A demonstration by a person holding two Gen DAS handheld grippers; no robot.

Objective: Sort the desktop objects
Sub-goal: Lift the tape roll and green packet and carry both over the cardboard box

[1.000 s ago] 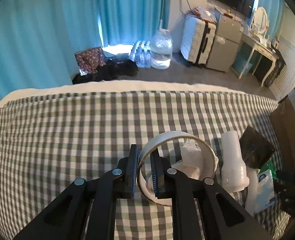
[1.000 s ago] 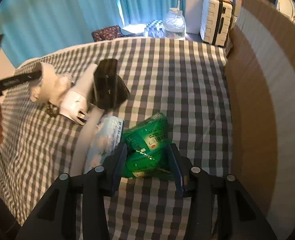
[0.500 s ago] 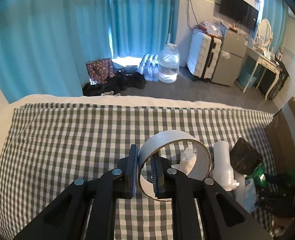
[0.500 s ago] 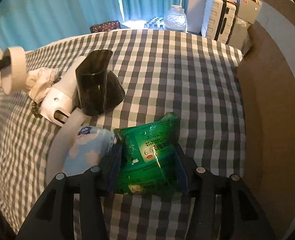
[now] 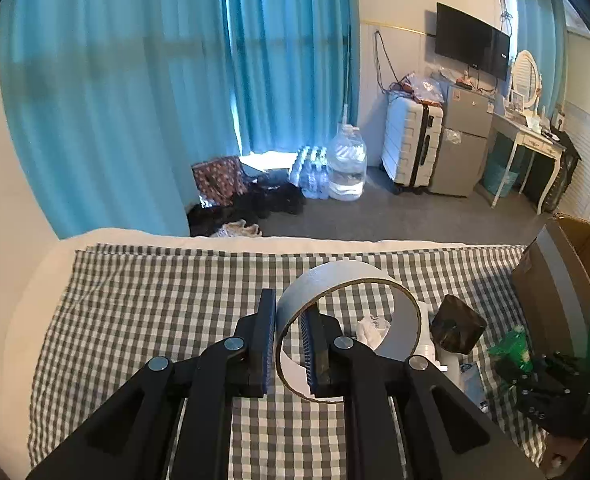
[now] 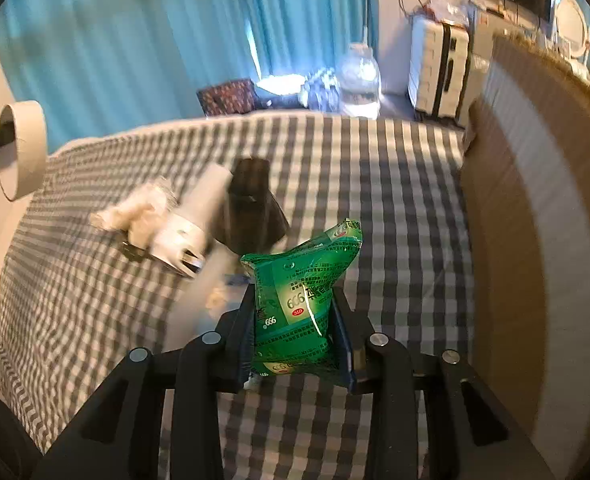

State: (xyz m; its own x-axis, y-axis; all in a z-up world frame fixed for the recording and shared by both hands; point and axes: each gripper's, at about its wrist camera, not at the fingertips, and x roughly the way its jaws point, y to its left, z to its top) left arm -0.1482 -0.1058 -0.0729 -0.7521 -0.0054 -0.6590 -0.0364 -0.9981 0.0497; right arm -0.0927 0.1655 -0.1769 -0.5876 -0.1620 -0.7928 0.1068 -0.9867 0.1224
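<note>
Jaws of the right gripper (image 6: 299, 340) are closing on the green foil sachet pack (image 6: 303, 280), squeezing its lower half, with the pack lifted clear of the grey-and-white checked bed cover (image 6: 395, 208). It looks light, soft and crinkly, with a slick skin, so I'd judge a grip across the puffy middle safer than one at the flat sealed edge, where it could slide out. Over on the other side, the left gripper (image 5: 289, 346) has its jaws narrow, pinching the wall of a white ring-shaped roll of tape (image 5: 347, 320), one pad inside the ring and one outside, held above the bed. That ring seems stiff and light; held by the wall it may swing if tilted. Beside the bed stands a brown cardboard box (image 6: 535, 240), probably where things go
</note>
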